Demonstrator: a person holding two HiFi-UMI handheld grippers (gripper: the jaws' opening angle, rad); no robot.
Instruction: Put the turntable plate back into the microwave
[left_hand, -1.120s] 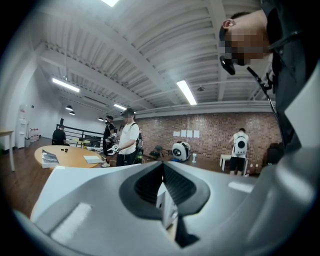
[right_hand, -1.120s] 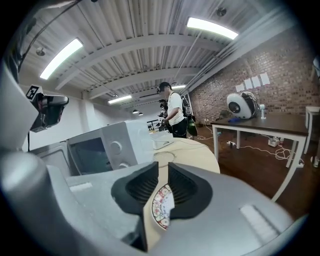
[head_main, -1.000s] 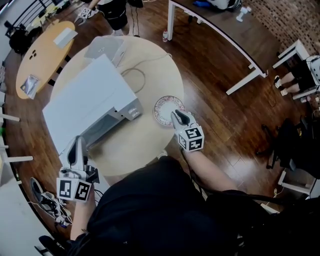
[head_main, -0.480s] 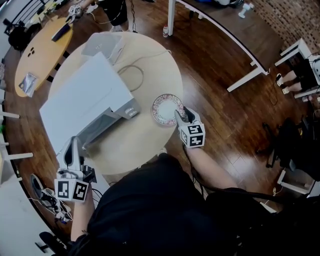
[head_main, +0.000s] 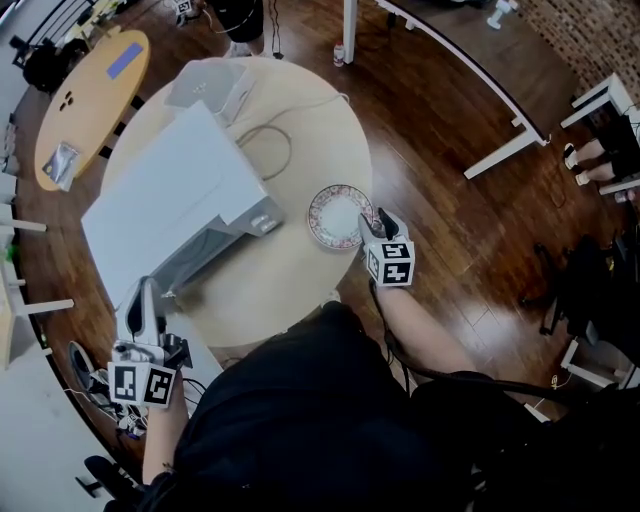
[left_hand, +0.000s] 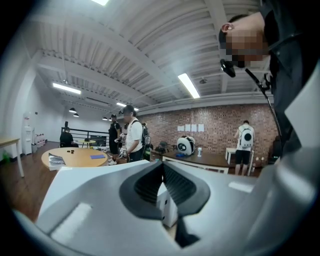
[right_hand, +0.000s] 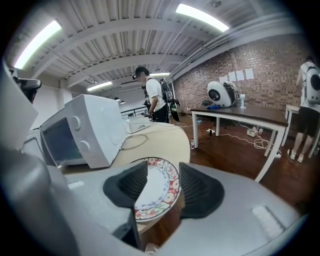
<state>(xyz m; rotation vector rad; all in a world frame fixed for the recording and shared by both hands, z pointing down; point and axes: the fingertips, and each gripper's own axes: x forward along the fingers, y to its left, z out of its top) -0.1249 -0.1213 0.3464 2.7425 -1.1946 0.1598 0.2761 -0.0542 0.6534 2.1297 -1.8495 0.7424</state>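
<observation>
Right gripper view: beside the microwave, the plate is being carried by the worktop alone, straddled by just-opened right fingers; left fingers closed.

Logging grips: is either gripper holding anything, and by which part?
Nothing. The right gripper has just been opening, fingers apart at the plate's rim; the left gripper is shut, empty.

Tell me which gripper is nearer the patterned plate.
Right. The right gripper sits at the rim of the plate, its jaws just opened, with the edge between them, unpressed. The left gripper is far off, beyond the microwave.
</observation>
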